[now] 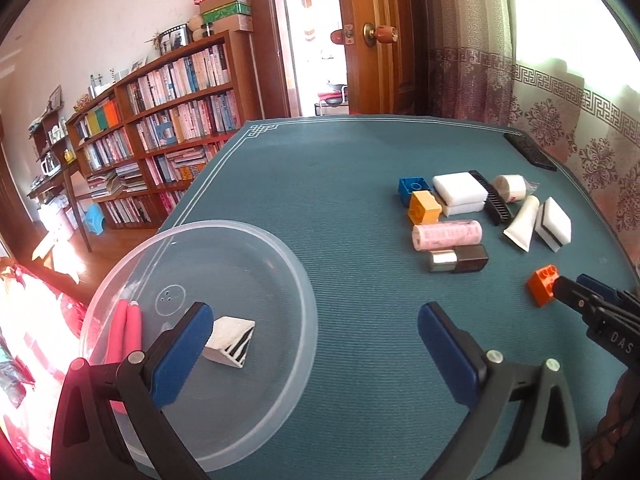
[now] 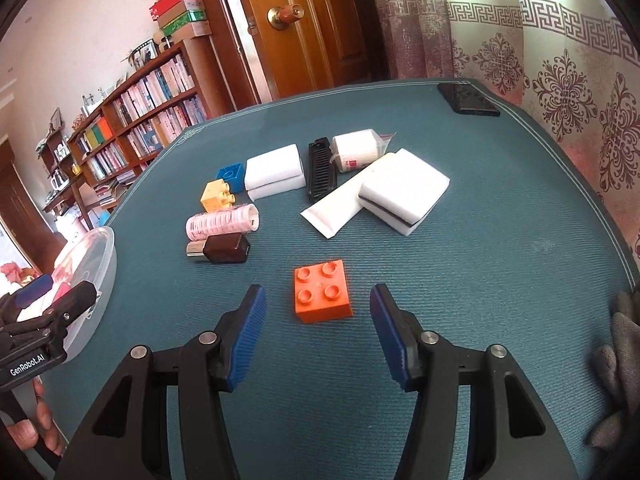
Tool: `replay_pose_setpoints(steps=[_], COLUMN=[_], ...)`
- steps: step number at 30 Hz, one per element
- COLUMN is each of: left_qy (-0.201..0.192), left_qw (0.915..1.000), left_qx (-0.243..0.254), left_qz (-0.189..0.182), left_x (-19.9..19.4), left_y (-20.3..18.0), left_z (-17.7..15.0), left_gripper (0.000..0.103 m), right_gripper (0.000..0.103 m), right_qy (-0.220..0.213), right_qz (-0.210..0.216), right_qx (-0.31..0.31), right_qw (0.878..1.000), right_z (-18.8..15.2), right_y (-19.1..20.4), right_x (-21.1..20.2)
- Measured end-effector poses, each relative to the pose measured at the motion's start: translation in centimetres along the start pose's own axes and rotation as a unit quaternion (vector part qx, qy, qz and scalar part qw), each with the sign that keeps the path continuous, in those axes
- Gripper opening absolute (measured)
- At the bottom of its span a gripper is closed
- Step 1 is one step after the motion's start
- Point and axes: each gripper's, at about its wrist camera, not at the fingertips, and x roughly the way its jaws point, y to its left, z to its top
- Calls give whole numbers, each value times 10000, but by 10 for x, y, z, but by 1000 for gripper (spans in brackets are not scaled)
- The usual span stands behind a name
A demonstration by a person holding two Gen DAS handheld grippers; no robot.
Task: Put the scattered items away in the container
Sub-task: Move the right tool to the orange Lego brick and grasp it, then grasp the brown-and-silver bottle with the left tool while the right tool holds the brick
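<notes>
- My left claw (image 1: 316,344) is hanging with its blue pads spread wide and gripping nothing; its left finger is sitting over the clear round container (image 1: 120,276), which is lying just left of and partly under it.
- Inside that container I am seeing two pink sticks (image 1: 127,330) lying side by side, long axes running away from my claw, and one white wedge with black stripes (image 1: 229,340); the near ends of the sticks are hiding behind my finger.
- Ahead and to the right of my left claw the clutter is sitting in a loose group: one blue brick (image 2: 231,176), one yellow brick (image 2: 217,197), one pink roll (image 2: 222,223) with its long axis running left to right, and one dark rectangular case (image 2: 224,248) whose silver end is pointing left.
- Farther right I am counting two stacked white sponges (image 2: 274,172), one black comb (image 2: 321,168), one white wrapped roll (image 2: 356,150), one white tube (image 2: 340,204) and one layered sponge (image 2: 404,192) partly covering that tube.
- My right claw (image 2: 318,320) is standing wide apart, with one orange brick (image 2: 322,290) lying studs up between its fingertips, touching neither.
- A black flat thing (image 2: 468,100) at the far right corner is too dim to identify.
</notes>
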Motion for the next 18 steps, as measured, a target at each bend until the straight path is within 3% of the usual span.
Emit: replay_pose_setpoints(steps=[8, 10, 11, 18], left_qy=[282, 410, 481, 711], left_qw=[9988, 9977, 9969, 9927], left_qx=[134, 129, 120, -55], left_qz=[-369, -533, -617, -973], left_x=[8, 14, 18, 40], left_y=[-31, -37, -40, -54], left_z=[0, 1, 2, 13], left_gripper=[103, 103, 103, 103], right_gripper=[57, 39, 36, 36], right_qy=[204, 328, 358, 357], right_qz=[53, -4, -22, -74], right_qx=[-307, -327, -314, -193], right_qw=[9993, 9989, 9989, 9991], right_z=[5, 4, 3, 1], right_y=[8, 8, 6, -8], right_x=[17, 21, 22, 15])
